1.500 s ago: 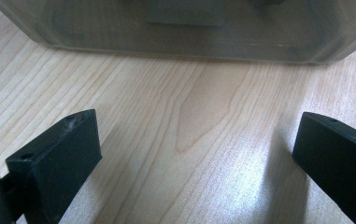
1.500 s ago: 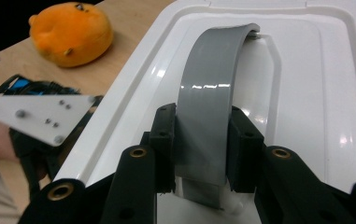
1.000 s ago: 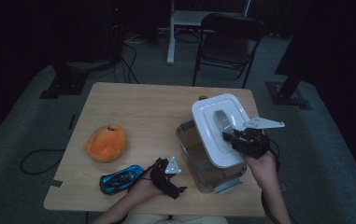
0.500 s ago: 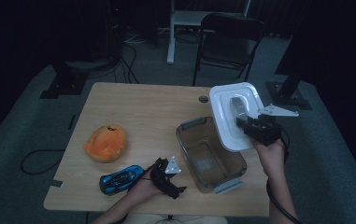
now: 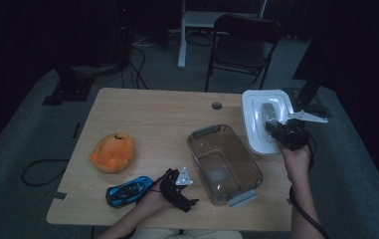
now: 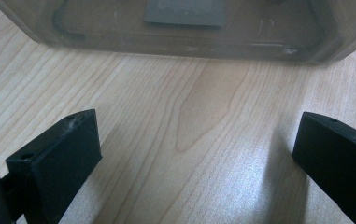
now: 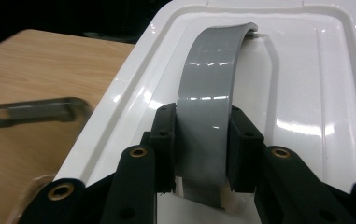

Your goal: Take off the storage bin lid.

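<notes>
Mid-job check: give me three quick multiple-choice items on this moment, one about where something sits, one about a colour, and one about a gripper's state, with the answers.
1. Where is the white lid relative to the clear bin?
A. Seated on top of the bin
B. Off the bin, held near the table's right edge
C. Lying by the orange plush toy

2. What colour is the lid's handle?
A. Grey
B. Blue
C. Orange

3. What is the right gripper doing?
A. Standing open over bare wood
B. Shut on the blue toy car
C. Shut on the lid's handle

Answers: 1 B, as the high view shows the bin open and the lid off to its right. 2 A, as the arched strap in the right gripper view is grey against white plastic. 3 C, as both black jaws press on the strap's two sides.
</notes>
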